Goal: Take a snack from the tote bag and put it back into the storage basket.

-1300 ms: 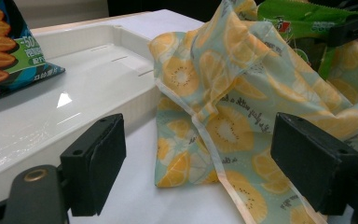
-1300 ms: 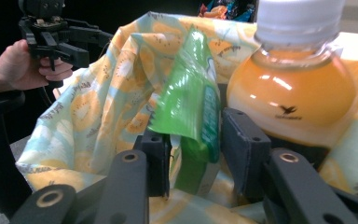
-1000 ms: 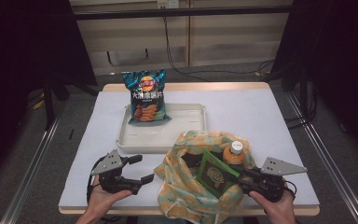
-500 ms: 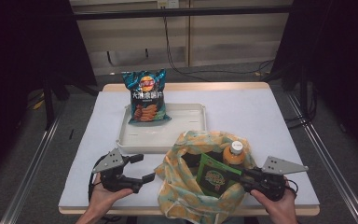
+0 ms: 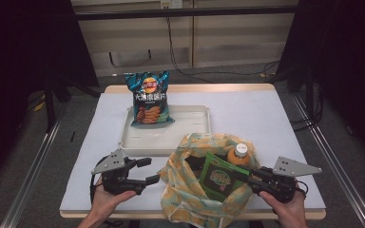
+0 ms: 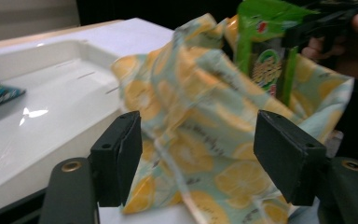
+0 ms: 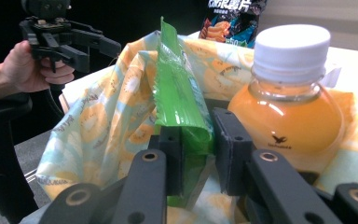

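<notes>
- Right gripper [image 7: 196, 154]: jaws nearly together, pads clamped on the lower part of a green snack packet [image 7: 179, 100], which stands upright on edge between them.
- The packet sits inside the open mouth of a lemon-print cloth bag [image 5: 190, 190]; in the high view the right gripper [image 5: 247, 175] reaches into the bag from the near right corner of the table, held level in the person's right hand [image 5: 285, 206].
- An orange juice bottle [image 7: 289, 116] with a white cap stands upright in the bag, just beside the packet on its right.
- Left gripper [image 6: 198, 161]: jaws have just been closing and stand fairly wide; the bag's near fabric lies between them, with a visible gap to each pad.
- The left hand [image 5: 107, 202] holds that gripper level, pointing right at the bag's left side.
- A blue crisp bag [image 5: 148, 97] leans at the far edge of a white tray [image 5: 190, 142], well apart from both grippers.
</notes>
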The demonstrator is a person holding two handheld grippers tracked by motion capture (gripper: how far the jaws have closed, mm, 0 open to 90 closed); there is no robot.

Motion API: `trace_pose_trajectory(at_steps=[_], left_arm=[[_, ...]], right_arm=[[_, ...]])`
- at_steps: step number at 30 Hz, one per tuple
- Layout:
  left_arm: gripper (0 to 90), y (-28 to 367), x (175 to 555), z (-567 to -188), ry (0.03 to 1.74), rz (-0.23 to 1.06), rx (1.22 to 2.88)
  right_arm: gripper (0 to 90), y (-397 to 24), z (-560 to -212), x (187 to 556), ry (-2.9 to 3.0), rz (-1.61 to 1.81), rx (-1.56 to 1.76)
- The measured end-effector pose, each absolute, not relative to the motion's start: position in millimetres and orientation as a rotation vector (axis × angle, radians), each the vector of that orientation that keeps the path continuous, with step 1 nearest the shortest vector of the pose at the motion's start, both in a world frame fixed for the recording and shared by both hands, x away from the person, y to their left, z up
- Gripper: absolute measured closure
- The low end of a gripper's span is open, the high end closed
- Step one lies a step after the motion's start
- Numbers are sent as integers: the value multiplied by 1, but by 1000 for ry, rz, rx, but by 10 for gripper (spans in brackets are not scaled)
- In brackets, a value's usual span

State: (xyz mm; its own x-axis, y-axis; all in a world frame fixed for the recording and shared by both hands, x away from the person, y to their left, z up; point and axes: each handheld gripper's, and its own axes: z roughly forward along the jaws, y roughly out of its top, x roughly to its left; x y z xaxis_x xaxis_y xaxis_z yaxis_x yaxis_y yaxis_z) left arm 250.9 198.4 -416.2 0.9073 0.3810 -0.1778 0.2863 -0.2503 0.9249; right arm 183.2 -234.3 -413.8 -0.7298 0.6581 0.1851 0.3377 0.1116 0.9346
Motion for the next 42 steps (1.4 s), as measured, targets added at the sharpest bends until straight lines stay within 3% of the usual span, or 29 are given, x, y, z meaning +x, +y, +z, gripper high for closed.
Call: trace_pose_trajectory(at_steps=[15,30,42], left_arm=[[457,154,263,-393,373,94,1854],[568,99,277,-389,238,-14,1868],[555,80,284,-399,207,-97,1894]], right_arm=[[743,-231,-395,190,2123,1668,887],[743,-214,-399,195,2186,1688,832],[744,-212,-398,195,2200,1710,806]])
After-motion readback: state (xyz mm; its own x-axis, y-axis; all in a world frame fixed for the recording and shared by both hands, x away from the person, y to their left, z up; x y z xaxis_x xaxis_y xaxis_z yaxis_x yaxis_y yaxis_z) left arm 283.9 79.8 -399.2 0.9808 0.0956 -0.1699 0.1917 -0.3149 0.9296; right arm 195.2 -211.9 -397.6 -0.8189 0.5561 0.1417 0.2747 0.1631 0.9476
